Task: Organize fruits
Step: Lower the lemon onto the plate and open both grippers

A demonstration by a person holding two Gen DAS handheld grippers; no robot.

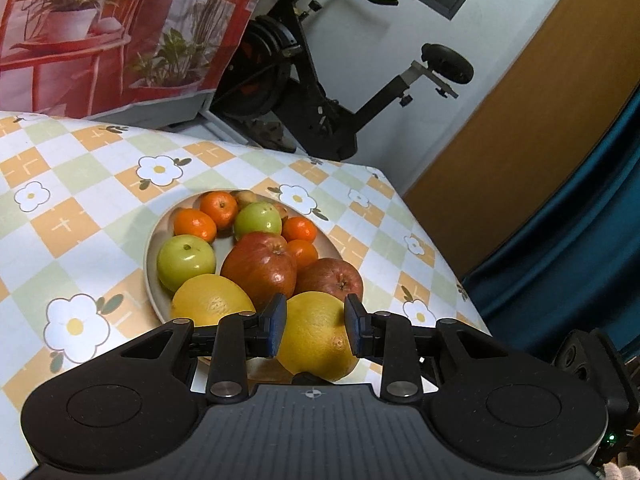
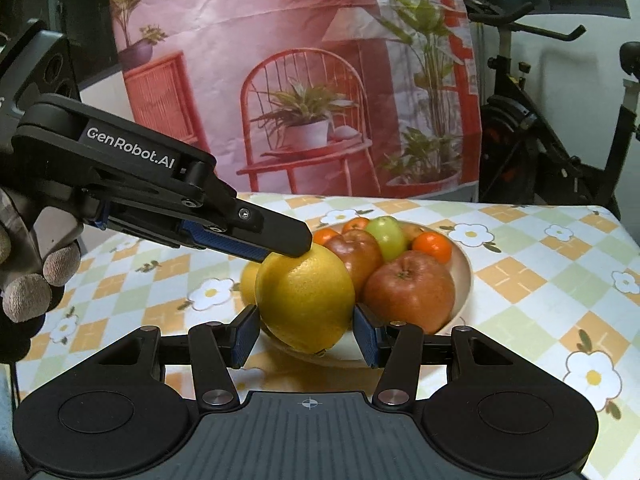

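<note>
Nearest the right wrist camera, the right gripper (image 2: 305,330) stands part-way closed with a large yellow citrus fruit (image 2: 305,298) between its blue pads (image 2: 245,336), which meet the rind on both flanks, so it appears to be gripping the fruit by its sides. The left gripper (image 1: 316,326) comes in from the left in that view, its upper finger (image 2: 276,236) lying on top of the same fruit; in its own camera the narrowly set pads sit against the fruit's two sides. Both tools seem to have hold of the one fruit, probably because it is too large and smooth for one pinch to carry safely. A gloved hand (image 2: 28,280) holds the left tool's handle. The fruit sits at the near rim of the plate (image 2: 466,276), apparently just above it rather than resting among the others, though contact underneath cannot be seen. Just behind it on the plate lie a second yellow citrus (image 1: 210,300) and two red apples (image 1: 260,266), then two green apples (image 1: 186,260) and several mandarins (image 1: 218,208), crowded together. The plate stands on a chequered flower-print tablecloth (image 1: 80,208). Beyond the table are a printed backdrop (image 2: 304,80) and an exercise bike (image 1: 304,92).
</note>
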